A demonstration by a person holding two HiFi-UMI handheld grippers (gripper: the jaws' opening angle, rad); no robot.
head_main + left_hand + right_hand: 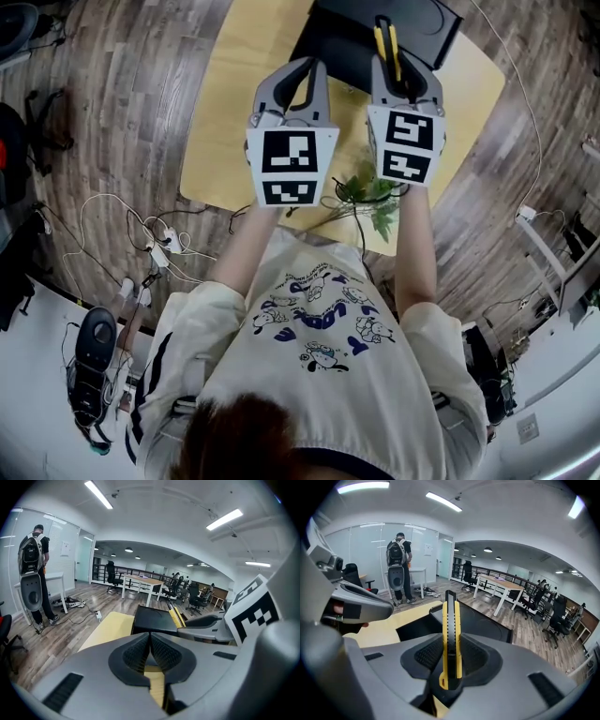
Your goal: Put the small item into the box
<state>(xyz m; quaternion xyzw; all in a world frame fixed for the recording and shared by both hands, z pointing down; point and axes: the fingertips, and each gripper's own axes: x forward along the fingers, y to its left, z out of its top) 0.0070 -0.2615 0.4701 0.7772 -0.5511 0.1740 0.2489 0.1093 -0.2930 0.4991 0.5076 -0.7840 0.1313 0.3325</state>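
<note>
Our right gripper grips the knife between its pads. The knife points toward the top centre of the head view and, as far as we can judge, sits over the box. To do this step well, we should bring the knife's tip down inside the box walls and lay it nearly flat before we loosen the grip, so it doesn't bounce out. Our left gripper, at centre left, has its jaws pressed together on nothing. We count one knife, one box, two grippers and one table.
</note>
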